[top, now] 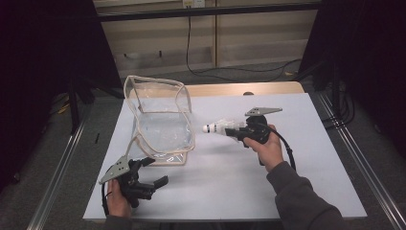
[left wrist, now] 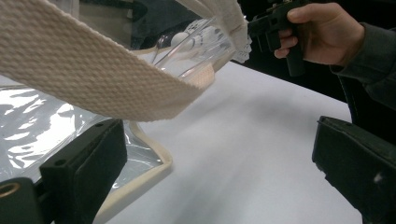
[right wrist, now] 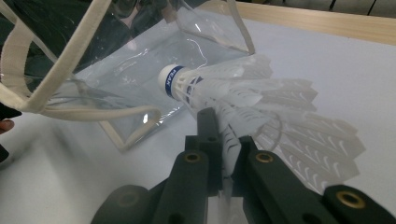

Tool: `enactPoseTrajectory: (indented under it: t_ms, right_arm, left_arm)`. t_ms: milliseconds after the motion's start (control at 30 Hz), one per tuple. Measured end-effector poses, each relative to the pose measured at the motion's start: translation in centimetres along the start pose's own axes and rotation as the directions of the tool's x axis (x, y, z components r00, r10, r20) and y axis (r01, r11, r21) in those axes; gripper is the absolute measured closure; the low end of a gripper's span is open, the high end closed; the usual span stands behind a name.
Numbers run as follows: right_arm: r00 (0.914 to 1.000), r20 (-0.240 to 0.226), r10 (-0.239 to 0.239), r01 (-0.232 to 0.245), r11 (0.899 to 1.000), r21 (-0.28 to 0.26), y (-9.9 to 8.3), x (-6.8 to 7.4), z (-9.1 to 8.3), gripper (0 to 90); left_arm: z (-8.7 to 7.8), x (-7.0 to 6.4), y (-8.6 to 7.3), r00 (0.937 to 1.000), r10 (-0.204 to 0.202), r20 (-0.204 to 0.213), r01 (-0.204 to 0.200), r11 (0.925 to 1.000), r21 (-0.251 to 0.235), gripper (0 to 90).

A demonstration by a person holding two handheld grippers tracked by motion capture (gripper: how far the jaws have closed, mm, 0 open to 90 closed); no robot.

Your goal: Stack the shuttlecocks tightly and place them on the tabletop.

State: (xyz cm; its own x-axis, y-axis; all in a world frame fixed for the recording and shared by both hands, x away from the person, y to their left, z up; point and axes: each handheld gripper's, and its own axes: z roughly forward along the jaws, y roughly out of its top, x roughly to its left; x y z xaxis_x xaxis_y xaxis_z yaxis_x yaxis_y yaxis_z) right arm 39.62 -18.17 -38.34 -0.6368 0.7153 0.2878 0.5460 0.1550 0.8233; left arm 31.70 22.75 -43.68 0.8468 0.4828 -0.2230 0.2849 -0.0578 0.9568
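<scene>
Right gripper (top: 238, 130) is pinching shuttlecock (top: 221, 127) by its feathers, cork pointing toward clear bag (top: 160, 120). Left gripper (top: 152, 172) is sitting spread beside bag's near corner on desk (top: 239, 177).

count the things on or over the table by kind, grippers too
clear bag with cream trim: 1
white shuttlecock, pinched in the right gripper: 1
black two-jaw grippers, the right one and the open left gripper: 2
total: 4
</scene>
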Motion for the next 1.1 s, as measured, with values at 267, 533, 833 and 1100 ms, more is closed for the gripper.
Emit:
enactPoseTrajectory:
  t_ms: [267,533,833,1100]
  right_arm:
    - [1.0000,-0.008,-0.004,0.004,1.000,0.001,1.1,0.3,-0.9,88.6]
    - [1.0000,0.001,-0.008,0.008,1.000,0.000,2.4,0.5,-1.6,88.5]
    - [0.9999,-0.004,-0.016,0.016,1.000,-0.002,3.3,0.7,-1.9,88.5]
    - [0.9995,-0.015,-0.026,0.026,1.000,-0.004,4.0,1.1,-2.0,88.4]
  left_arm:
    - [0.1,0.0,0.0,1.0000,-0.002,0.002,0.002,1.0000,-0.003,3.1]
    - [0.1,0.0,-0.1,1.0000,-0.001,0.001,0.001,1.0000,-0.001,3.1]
    - [0.0,0.0,-0.1,1.0000,0.001,0.000,-0.001,1.0000,0.001,3.1]
    - [-0.1,0.0,-0.1,1.0000,0.000,-0.001,0.000,1.0000,-0.003,3.1]
